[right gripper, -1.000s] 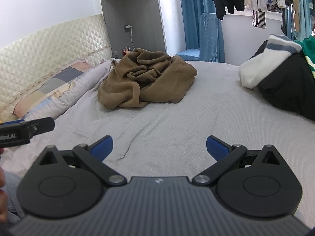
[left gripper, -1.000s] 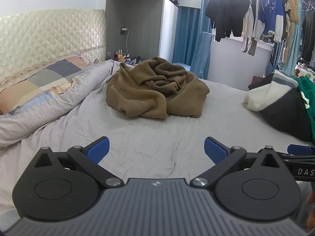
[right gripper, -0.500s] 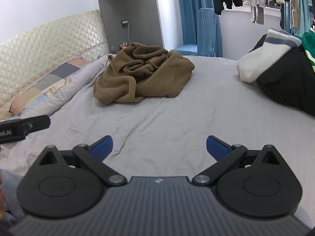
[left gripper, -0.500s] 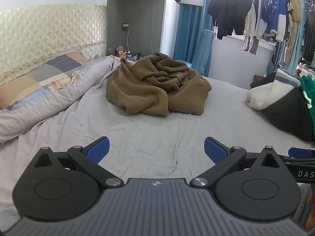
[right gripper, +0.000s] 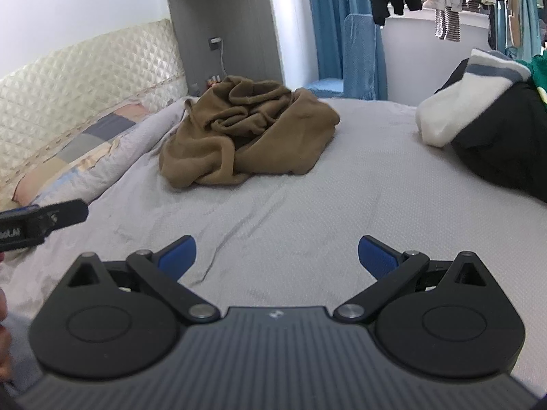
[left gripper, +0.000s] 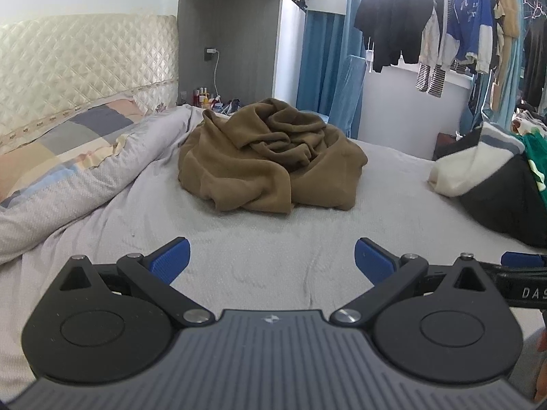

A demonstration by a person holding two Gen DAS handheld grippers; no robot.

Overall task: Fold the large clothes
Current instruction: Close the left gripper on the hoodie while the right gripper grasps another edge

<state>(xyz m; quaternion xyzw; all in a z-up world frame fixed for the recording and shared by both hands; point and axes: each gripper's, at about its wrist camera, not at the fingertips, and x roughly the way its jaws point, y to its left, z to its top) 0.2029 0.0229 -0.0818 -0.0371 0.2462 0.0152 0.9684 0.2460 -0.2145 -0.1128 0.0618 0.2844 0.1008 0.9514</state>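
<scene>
On the grey bed, a brown garment lies crumpled, heaped.

A grey bed sheet covers the bed, creased near the front. At far left stands a cream quilted headboard, with a patchwork pillow below it. A charger is plugged into the grey alcove wall, small bottles beneath. Blue curtains hang behind, and clothes on a rail hang at far right.
</scene>
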